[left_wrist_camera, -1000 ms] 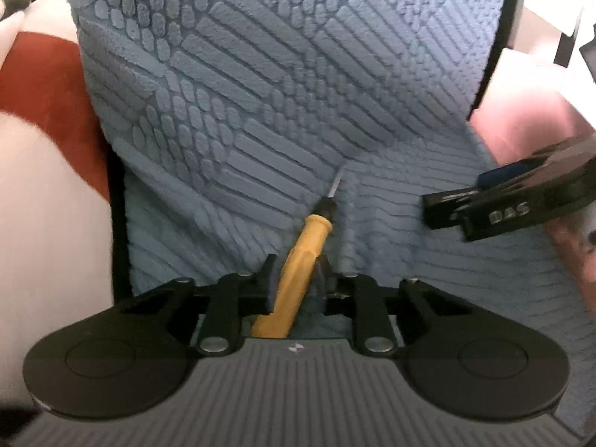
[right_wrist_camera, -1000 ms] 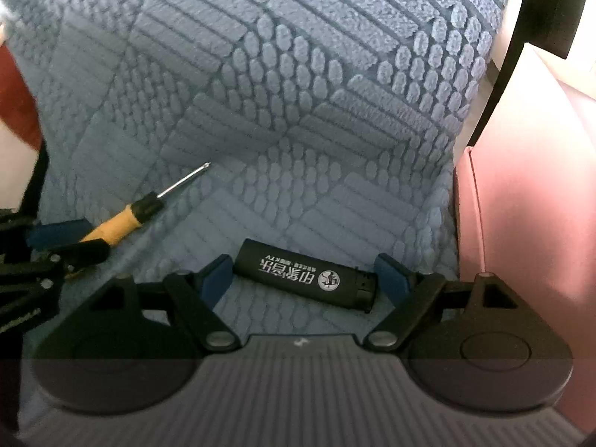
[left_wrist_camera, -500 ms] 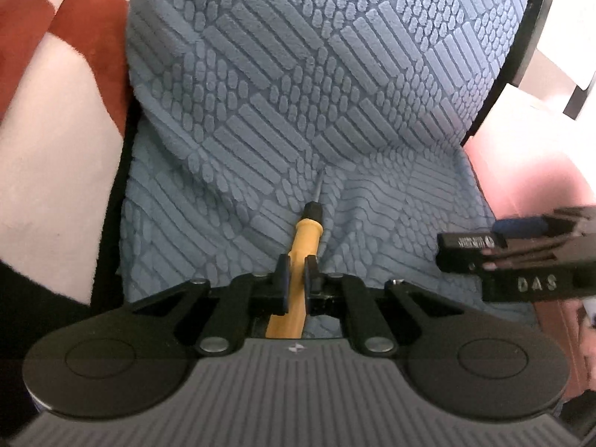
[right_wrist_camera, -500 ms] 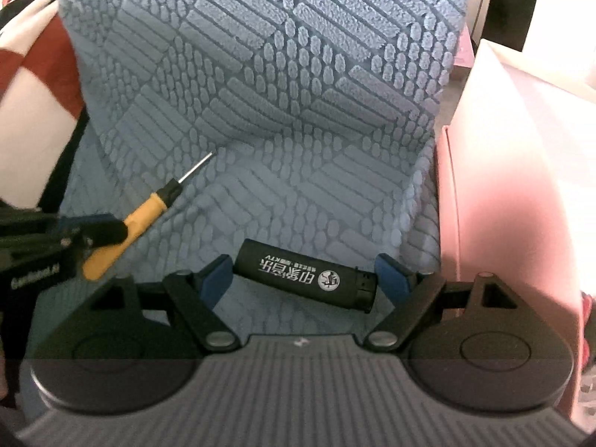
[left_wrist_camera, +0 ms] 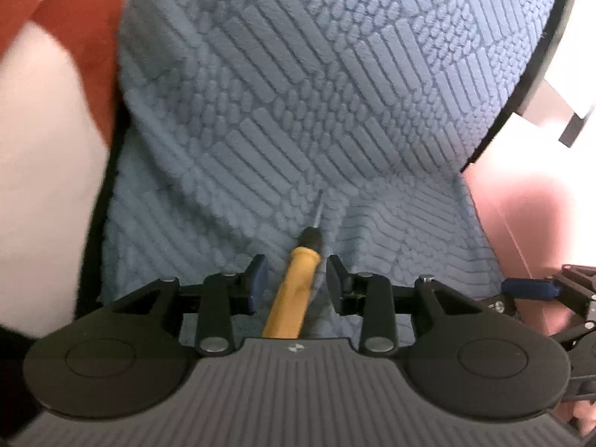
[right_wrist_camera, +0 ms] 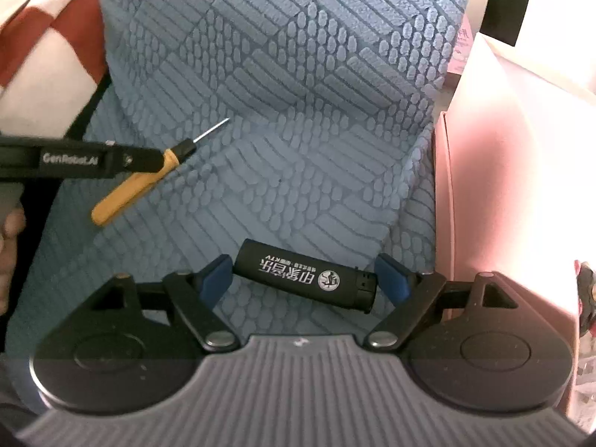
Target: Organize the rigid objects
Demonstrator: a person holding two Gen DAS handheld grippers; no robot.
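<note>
Left gripper (left_wrist_camera: 297,279) sits wide apart astride the screwdriver (left_wrist_camera: 294,298), pads clear of the yellow handle on both sides, so nothing is gripped; the tool lies on the blue cushion (left_wrist_camera: 335,93), shaft pointing toward the crease at the cushion's back. Straddling the handle lengthwise looks like the line-up for a clean pinch. Over on the right, the right gripper (right_wrist_camera: 303,279) is spread wide with the black lighter (right_wrist_camera: 303,279) lying crosswise between its blue pads, each end touching or just beside a pad; whether it's actually clamped, I can't tell. A pink box (right_wrist_camera: 521,186) stands at the cushion's right edge, a likely drop spot.
</note>
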